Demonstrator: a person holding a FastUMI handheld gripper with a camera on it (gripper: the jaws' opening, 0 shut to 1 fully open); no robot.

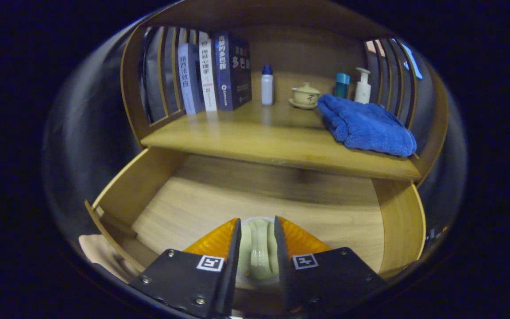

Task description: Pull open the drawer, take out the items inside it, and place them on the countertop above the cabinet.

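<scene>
- Gripper [257, 248]: both fingers are being pressed against a pale green ridged item [258, 250], clamped between them over the open drawer [264, 199].
- Item's long axis is being held in line with the fingers, pointing ahead toward the countertop [255, 133].
- Drawer is being seen pulled out, its wooden floor bare beyond the fingers.
- Countertop is being occupied by books [215, 73], a white bottle [267, 85], a lidded cup [306, 95], a pump bottle [362, 85] and a blue towel [365, 124].
</scene>
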